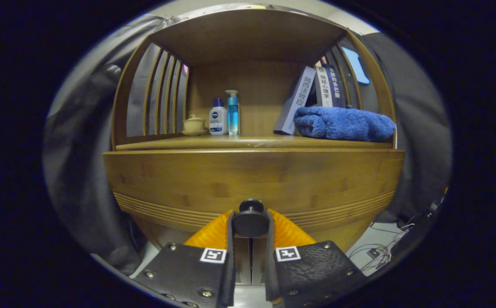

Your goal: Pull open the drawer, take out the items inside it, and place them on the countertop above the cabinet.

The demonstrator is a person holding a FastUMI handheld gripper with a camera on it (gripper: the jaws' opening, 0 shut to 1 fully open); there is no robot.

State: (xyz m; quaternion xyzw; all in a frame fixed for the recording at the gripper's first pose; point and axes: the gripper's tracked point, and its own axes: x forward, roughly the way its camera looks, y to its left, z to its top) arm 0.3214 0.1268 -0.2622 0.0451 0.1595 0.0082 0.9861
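A: Gripping the drawer knob (250,222), the tongs (250,229) are nearly closed; one finger (229,239) presses the knob's left side, the other its right. Nothing else is held.

B: Knob's shape?

A: Round, dark, on a short stem standing out from the drawer front (254,182). It sits low and central on that panel, just above the finger bases.

B: Drawer state?

A: The front is a broad wooden panel with grooved lines along its lower part. Cannot tell how far out it stands from the cabinet; its inside is hidden, so the contents cannot be seen.

B: Above it?

A: The bench (248,143), a wooden top directly over the drawer front, roofed by a shelf board and flanked by slatted sides (162,96).

B: What's on it?

A: Toward the back left, a small pale lidded cup (194,124) on a saucer. Just right of it a white bottle with a dark blue cap (218,116), then a blue pump bottle (233,112), the two nearly touching. Right side: a folded blue towel (344,124) lying flat near the front rim. Behind it, books (316,94) stand leaning leftward, the towel covering their lower ends.

B: Surroundings?

A: Dark cloth (81,171) hangs on both sides of the cabinet. Low on the right, thin cables (378,252) lie on a pale floor.
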